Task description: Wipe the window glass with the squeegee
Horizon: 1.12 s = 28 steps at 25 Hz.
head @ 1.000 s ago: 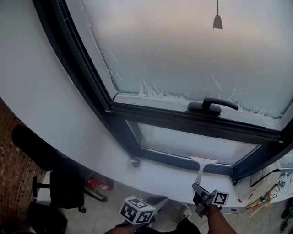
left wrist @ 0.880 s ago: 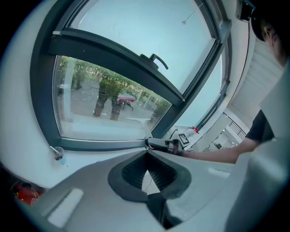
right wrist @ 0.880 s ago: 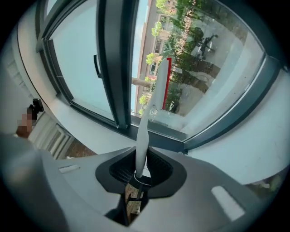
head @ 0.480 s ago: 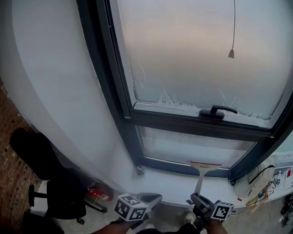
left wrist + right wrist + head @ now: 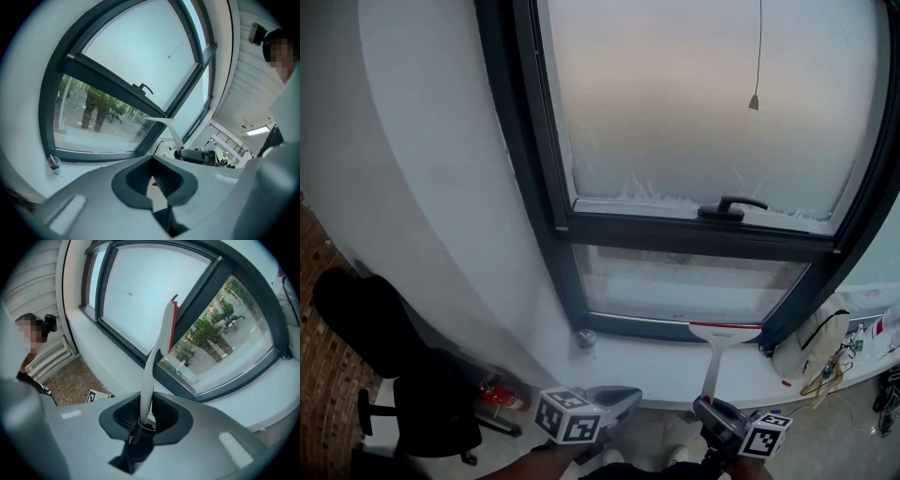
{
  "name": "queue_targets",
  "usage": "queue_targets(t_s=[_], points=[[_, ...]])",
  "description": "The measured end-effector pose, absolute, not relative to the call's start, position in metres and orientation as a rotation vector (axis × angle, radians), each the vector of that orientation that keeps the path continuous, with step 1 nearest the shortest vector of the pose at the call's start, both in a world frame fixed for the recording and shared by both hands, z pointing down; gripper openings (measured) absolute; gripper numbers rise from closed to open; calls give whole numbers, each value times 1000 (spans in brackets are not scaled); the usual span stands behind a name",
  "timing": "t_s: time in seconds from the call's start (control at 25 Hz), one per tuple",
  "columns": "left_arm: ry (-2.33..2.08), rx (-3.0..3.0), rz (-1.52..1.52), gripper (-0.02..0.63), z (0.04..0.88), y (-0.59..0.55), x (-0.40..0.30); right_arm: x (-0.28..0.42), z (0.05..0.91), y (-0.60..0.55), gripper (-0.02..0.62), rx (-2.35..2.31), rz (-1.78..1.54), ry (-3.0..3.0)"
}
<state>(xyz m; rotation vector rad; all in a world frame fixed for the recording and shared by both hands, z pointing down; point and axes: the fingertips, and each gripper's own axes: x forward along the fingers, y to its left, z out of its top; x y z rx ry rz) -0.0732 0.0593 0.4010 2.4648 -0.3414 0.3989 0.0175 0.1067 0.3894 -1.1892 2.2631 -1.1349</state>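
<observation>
The white squeegee (image 5: pixel 724 332) with a red blade edge has its head at the bottom edge of the lower window pane (image 5: pixel 675 286), just above the sill (image 5: pixel 647 366). Its handle runs down into my right gripper (image 5: pixel 712 410), which is shut on it. In the right gripper view the handle (image 5: pixel 152 366) rises from between the jaws of that gripper (image 5: pixel 146 414) toward the glass. My left gripper (image 5: pixel 622 398) hangs below the sill, left of the squeegee, shut and holding nothing. The left gripper view shows its jaws (image 5: pixel 153 180) with the squeegee (image 5: pixel 161 121) ahead to the right.
The frosted upper pane carries a black window handle (image 5: pixel 729 208) and a hanging cord pull (image 5: pixel 754 101). A small cup (image 5: pixel 586 338) stands on the sill at the left. A pale bag and cables (image 5: pixel 811 347) lie at the sill's right end. A black chair (image 5: pixel 412 384) stands low left.
The head view has swung, so the window now stands more upright and centred. The squeegee stays at the lower pane's bottom edge in my right gripper; both grippers sit slightly lower in view.
</observation>
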Motion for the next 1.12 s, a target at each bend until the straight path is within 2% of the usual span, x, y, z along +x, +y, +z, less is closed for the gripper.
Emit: queue_targets(t_s=[0.32, 0.72, 1.12], points=[[-447, 2498, 392, 0, 388, 93, -61, 46, 369, 142, 87, -1211, -1083, 2299], [-506, 2521, 296, 0, 366, 152, -12, 77, 349, 191, 87, -1104, -961, 2475], [-504, 2507, 377, 0, 377, 167, -17, 85, 355, 209, 87, -1141, -958, 2433]])
